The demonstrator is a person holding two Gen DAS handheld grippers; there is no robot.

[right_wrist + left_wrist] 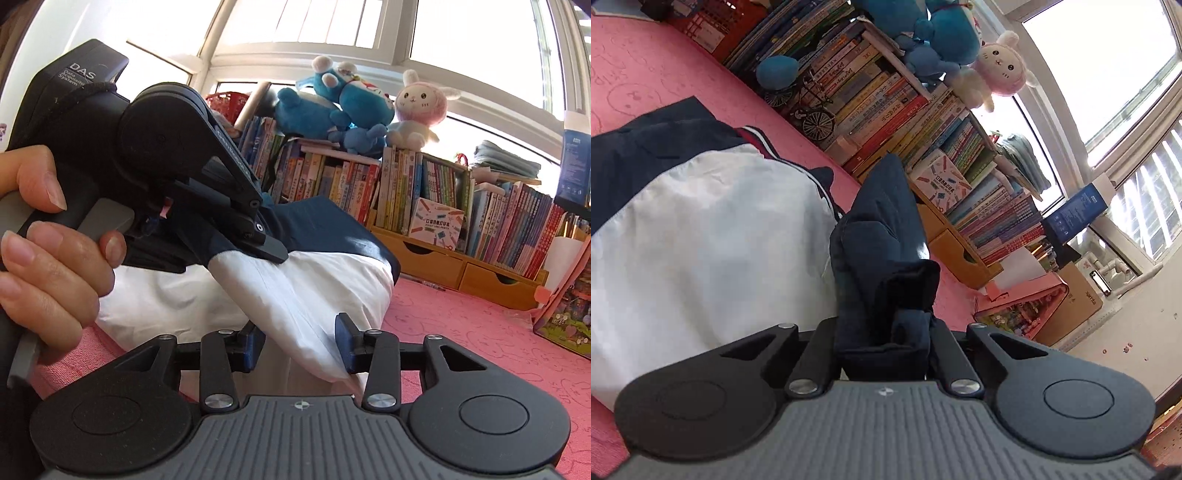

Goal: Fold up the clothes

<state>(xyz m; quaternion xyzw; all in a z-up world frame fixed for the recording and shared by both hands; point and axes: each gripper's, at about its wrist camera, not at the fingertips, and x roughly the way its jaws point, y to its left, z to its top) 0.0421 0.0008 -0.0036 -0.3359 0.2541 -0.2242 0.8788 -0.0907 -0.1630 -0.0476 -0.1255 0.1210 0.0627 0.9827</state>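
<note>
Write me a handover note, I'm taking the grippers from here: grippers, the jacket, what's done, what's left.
Left gripper: shut on the navy sleeve, lifted off the pink mat.
Right gripper: jaws part open around a white fold; whether the pads press it I cannot tell.
Jacket: white and navy, bunched on the mat, books behind.
Done: sleeve gripped.
Left: the folding itself.

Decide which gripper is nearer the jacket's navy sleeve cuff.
Left. The left gripper is clamped on the navy sleeve cuff; the right gripper sits lower, around the white fabric fold.
</note>
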